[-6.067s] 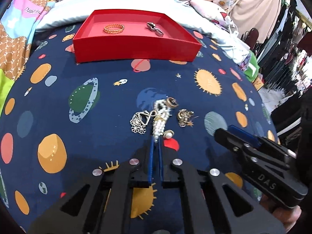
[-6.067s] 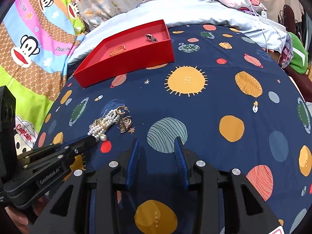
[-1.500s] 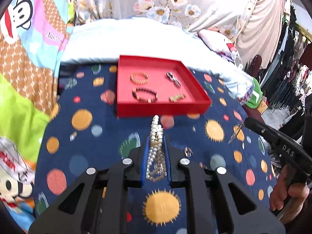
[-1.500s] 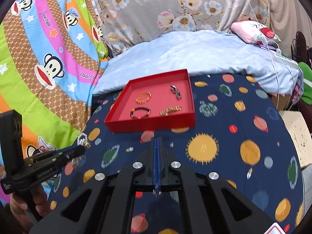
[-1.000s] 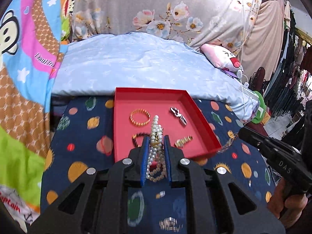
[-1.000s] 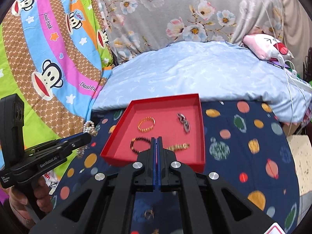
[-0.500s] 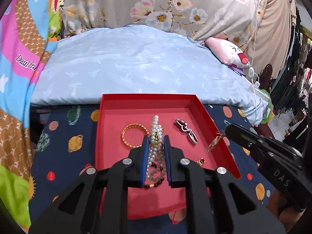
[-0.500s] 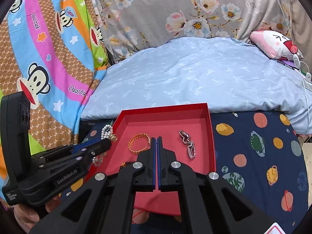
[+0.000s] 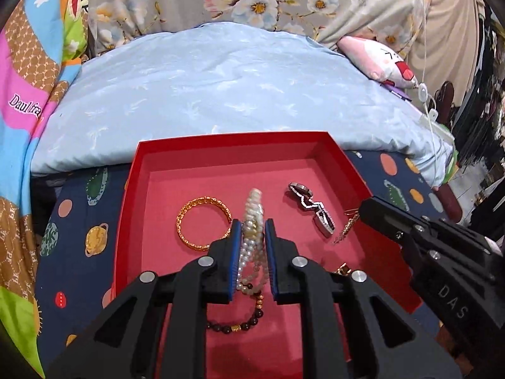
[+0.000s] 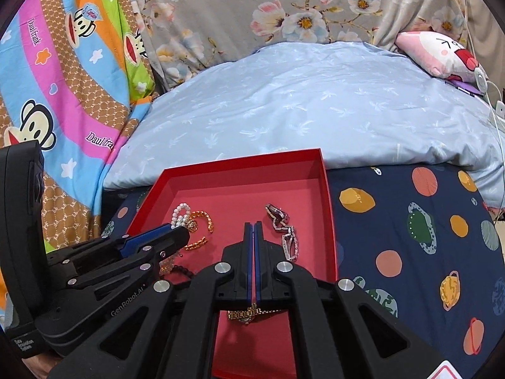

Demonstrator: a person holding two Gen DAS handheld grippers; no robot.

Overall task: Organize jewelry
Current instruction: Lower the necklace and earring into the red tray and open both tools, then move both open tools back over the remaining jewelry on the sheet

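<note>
Pearl bracelet (image 9: 251, 221) between left gripper (image 9: 252, 225) fingers; above red tray (image 9: 221, 145)

Red tray (image 9: 132, 189), pinker inside floor. White pearl bracelet (image 9: 252, 221) with a gold bead; gold bangle (image 9: 189, 221); silver link bracelet (image 9: 312, 207) with dark insets; dark brown bead bracelet (image 9: 240, 327) with gold spacer. Black grippers, blue finger pads (image 9: 235, 252). Navy bedsheet (image 10: 410, 237) with orange, yellow, green, coral planets. Pale blue quilt (image 10: 300, 104), faint leaf print. Grey curtain (image 10: 252, 6), pink-white flowers. Rainbow-striped monkey-print blanket (image 10: 63, 63). Pink plush pillow (image 10: 435, 53).
</note>
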